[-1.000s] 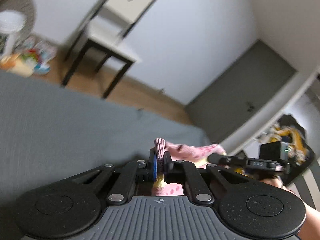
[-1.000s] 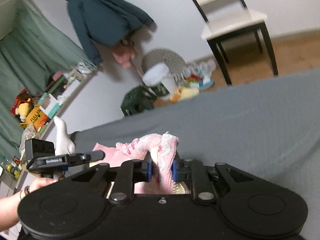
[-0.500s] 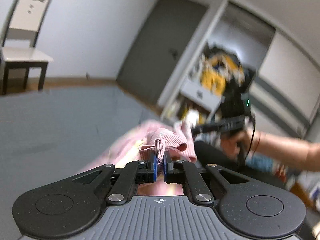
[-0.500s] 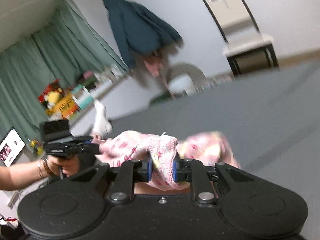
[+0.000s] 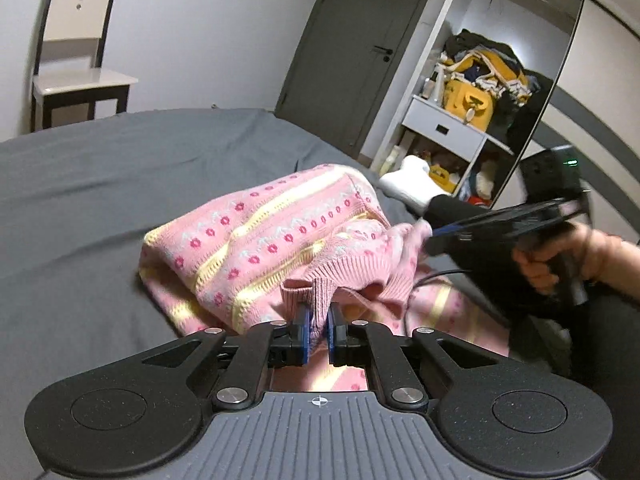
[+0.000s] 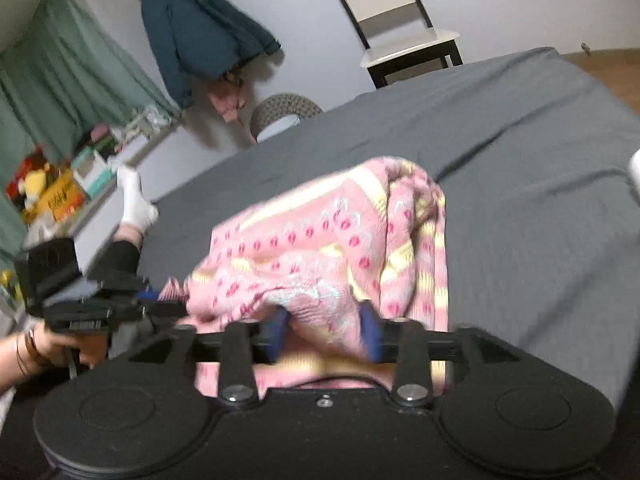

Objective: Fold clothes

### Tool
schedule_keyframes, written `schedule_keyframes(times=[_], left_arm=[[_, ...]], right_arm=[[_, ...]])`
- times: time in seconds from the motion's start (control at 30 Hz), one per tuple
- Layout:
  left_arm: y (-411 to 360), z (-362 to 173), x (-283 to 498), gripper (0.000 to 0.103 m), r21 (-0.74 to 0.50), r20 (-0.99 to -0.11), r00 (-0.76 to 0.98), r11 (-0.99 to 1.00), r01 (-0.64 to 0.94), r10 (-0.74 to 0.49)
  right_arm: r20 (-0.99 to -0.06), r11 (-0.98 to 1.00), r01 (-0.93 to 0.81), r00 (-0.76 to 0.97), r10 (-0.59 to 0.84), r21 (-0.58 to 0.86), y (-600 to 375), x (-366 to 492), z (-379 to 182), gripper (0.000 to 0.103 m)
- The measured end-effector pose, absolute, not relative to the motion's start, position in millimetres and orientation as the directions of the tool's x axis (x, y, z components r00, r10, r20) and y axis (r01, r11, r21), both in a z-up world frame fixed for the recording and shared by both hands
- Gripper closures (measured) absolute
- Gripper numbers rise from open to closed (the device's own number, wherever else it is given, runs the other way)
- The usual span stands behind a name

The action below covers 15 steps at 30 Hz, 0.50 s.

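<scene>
A: Progress?
B: Pink knit sweater sits mid-frame on the grey bed, doubled over but lumpy, not a neat fold. Left gripper pinches its ribbed edge; right gripper gapes wide, cloth bulging between the fingers.
A: Room?
B: Chair upper left, open wardrobe upper right.

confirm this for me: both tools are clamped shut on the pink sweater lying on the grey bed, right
Not quite. Only the left tool is clamped shut on the pink sweater. In the right wrist view the right tool stands open, its pads spread either side of the knit. The sweater does lie on the grey bed.
</scene>
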<state>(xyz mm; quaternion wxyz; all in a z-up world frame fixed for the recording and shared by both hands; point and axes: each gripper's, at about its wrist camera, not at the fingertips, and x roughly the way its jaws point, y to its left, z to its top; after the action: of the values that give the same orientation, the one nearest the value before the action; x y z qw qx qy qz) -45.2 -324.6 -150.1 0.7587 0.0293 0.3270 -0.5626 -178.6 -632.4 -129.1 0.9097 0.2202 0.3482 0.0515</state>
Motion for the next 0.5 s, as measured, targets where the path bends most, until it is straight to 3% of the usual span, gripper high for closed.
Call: schedule_keyframes(times=[0.13,0.23,0.33,0.37,0.4,0.43,0.5], left_arm=[[-321.5,-148.3,-56.2,0.097,-0.293,-0.538,0.176,0.379,0.878,-0.824],[-318.8,-146.6,-64.2,0.096,-0.272,-0.542,0.195,0.39,0.88,-0.818],[-312.2,-138.2,-67.2,0.096,-0.275,-0.521,0.232,0.418,0.866,-0.822],[-310.1,-135.2,-67.7,0.096,-0.276,-0.516,0.244,0.429,0.86,-0.821],[-307.2,-133.0,-68.8,0.096,-0.27,-0.516,0.256,0.439,0.857,-0.817],[-304.3,-130.2,-70.0,0.096,-0.253,-0.516,0.273,0.449,0.857,-0.812],[-301.2,-125.2,-71.4,0.096,-0.214,-0.513,0.304,0.462,0.861,-0.803]], right_arm=[[-0.532,0.883,0.012,0.802,0.271,0.468,-632.6,-212.4,-110.7,0.041],[-0.39,0.776,-0.084,0.828,0.404,0.625,-641.9,-227.6,-100.1,0.041],[-0.093,0.552,-0.287,0.823,0.56,0.783,-657.9,-242.2,-96.8,0.035],[-0.031,0.495,-0.34,0.8,0.6,0.8,-658.5,-244.8,-93.3,0.025],[-0.031,0.511,-0.363,0.792,0.61,0.779,-655.3,-246.2,-86.1,0.015],[-0.035,0.529,-0.383,0.785,0.618,0.757,-652.1,-247.3,-78.9,0.012],[-0.188,0.652,-0.309,0.795,0.577,0.692,-643.6,-237.2,-66.6,0.011]])
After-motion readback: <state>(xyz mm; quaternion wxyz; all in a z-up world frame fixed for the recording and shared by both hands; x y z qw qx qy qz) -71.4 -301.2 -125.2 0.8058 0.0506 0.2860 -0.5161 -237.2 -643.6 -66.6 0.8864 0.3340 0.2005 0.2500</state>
